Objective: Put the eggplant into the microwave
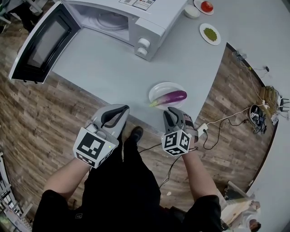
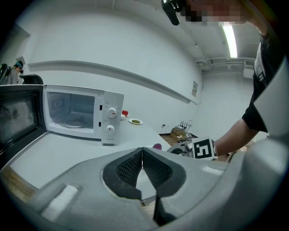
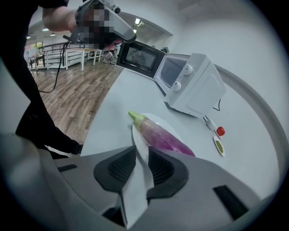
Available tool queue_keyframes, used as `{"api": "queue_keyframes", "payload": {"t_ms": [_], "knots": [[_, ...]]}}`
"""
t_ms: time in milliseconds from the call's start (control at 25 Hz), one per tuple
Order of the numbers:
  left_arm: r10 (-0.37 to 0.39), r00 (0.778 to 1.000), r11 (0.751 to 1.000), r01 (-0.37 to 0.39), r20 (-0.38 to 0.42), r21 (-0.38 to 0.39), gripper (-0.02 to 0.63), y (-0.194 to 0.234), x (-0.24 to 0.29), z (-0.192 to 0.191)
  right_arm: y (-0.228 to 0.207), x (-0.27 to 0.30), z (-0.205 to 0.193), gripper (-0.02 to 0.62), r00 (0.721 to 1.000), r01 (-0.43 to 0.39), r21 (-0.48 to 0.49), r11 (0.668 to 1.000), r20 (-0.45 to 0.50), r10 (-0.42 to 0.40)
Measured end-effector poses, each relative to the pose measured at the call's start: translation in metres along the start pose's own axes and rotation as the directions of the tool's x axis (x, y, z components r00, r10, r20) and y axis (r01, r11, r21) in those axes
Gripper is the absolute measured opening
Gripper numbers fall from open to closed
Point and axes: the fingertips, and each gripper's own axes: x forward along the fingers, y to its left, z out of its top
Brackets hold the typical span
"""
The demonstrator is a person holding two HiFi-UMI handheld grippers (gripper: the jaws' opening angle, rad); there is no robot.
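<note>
The right gripper's (image 3: pixel 141 151) jaws stand a little apart, with nothing between them. Through the narrow gap the near edge of a white plate (image 3: pixel 137 135) shows. The left gripper's (image 2: pixel 142 151) jaws are closed tip to tip and hold nothing.

In the head view the right gripper (image 1: pixel 172 113) hangs at the near edge of the desk (image 1: pixel 113 68), just short of the plate (image 1: pixel 156 88), which sits at its 12 o'clock. The eggplant (image 1: pixel 171 96) lies across that plate, purple body toward 3 o'clock and green stem toward 8 o'clock. In the right gripper view the eggplant (image 3: pixel 165 135) runs from its stem at 11 o'clock down to 4 o'clock, where its thick end drops behind the right-hand jaw. The left gripper (image 1: pixel 121 109) is at 9 o'clock of the right one, over the desk's edge and apart from the plate.

Farther out, at 11 o'clock of the plate, stands the white microwave (image 1: pixel 131 18). Its door (image 1: pixel 41 45) is swung wide open toward 9 o'clock, and the glass turntable (image 1: pixel 111 20) inside carries nothing. The left gripper view looks across the desk (image 2: pixel 67 149) into the open microwave (image 2: pixel 83 113), with the door (image 2: pixel 18 117) at 9 o'clock.

Beyond the microwave, at 1 o'clock of the plate, sit a small dish of green bits (image 1: pixel 210 33) and a dish with a tomato (image 1: pixel 206 6). Below the desk's edge is wood floor (image 1: pixel 45 118).
</note>
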Motion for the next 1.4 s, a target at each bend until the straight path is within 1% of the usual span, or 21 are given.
{"api": "queue_keyframes", "payload": {"t_ms": [240,600,800,1000,1240,1400], "knots": [[0.002,1.0,1.0,-0.002,-0.011,-0.006,0.009,0.0,0.001,-0.005,0.003,0.009,-0.007,0.097,0.999,0.027,-0.124,0.992,-0.034,-0.032],[0.006,1.0,1.0,-0.006,-0.017,-0.001,0.009,-0.001,0.001,-0.002,0.0,0.015,-0.004,0.097,0.993,0.089,-0.309,0.947,-0.052,-0.11],[0.013,1.0,1.0,-0.013,-0.019,-0.004,0.009,0.002,0.001,-0.002,-0.001,0.019,-0.001,0.086,0.991,0.107,-0.351,0.93,-0.043,-0.13],[0.021,1.0,1.0,-0.022,-0.021,-0.008,0.009,0.005,-0.001,-0.003,0.001,0.023,0.001,0.045,0.988,0.108,-0.42,0.901,-0.056,-0.145],[0.025,0.999,1.0,-0.026,-0.024,-0.013,0.009,0.009,-0.001,-0.004,-0.002,0.028,0.003,0.038,0.982,0.131,-0.449,0.884,-0.062,-0.177],[0.025,0.999,1.0,-0.026,-0.027,-0.015,0.009,0.01,-0.001,-0.005,-0.003,0.03,0.004,0.034,0.976,0.16,-0.485,0.859,-0.054,-0.213]]}}
